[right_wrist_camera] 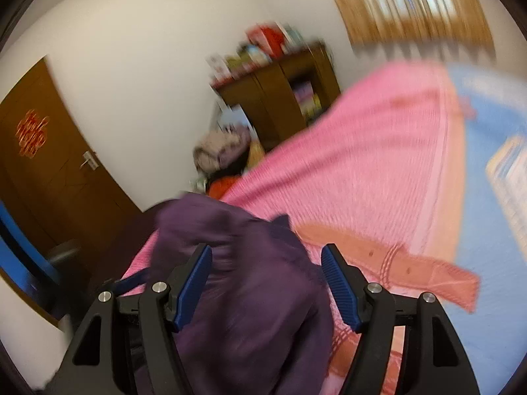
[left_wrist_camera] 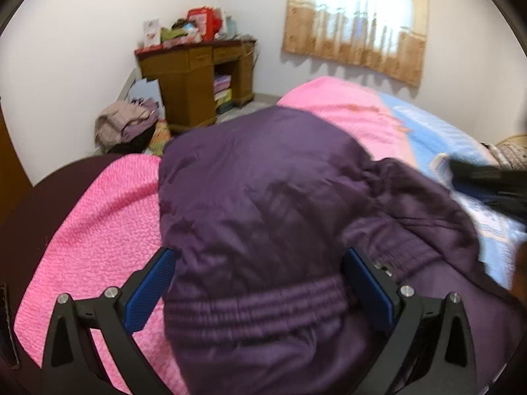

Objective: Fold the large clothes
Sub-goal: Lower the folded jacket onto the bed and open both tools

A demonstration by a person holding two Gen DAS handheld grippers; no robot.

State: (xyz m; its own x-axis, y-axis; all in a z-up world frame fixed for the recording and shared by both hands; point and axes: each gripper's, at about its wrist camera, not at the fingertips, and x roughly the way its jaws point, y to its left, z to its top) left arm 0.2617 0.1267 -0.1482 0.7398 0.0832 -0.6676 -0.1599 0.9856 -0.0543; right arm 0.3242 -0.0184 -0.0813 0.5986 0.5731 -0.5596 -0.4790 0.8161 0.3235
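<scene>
A dark purple padded jacket (left_wrist_camera: pixel 263 181) lies bunched on the pink bed cover (left_wrist_camera: pixel 92 230), its elastic hem band nearest the camera. My left gripper (left_wrist_camera: pixel 260 256) hangs over that hem with its blue pads (left_wrist_camera: pixel 151 289) spread wide. The jacket's width lies between the pads, which do not press on it. In the blurred right wrist view the jacket (right_wrist_camera: pixel 257 296) lies under and between the fingers of my right gripper (right_wrist_camera: pixel 267 250). That gripper's jaws stand apart, with its pads (right_wrist_camera: pixel 339 286) clear of the fabric.
The cover (right_wrist_camera: pixel 362 164) turns light blue (left_wrist_camera: pixel 428 131) toward the right. A salmon cloth (right_wrist_camera: pixel 411 270) lies on it. Beyond the bed stand a cluttered wooden desk (left_wrist_camera: pixel 197 75), a clothes heap (left_wrist_camera: pixel 125 121), a curtained window (left_wrist_camera: pixel 355 16) and a brown door (right_wrist_camera: pixel 49 171).
</scene>
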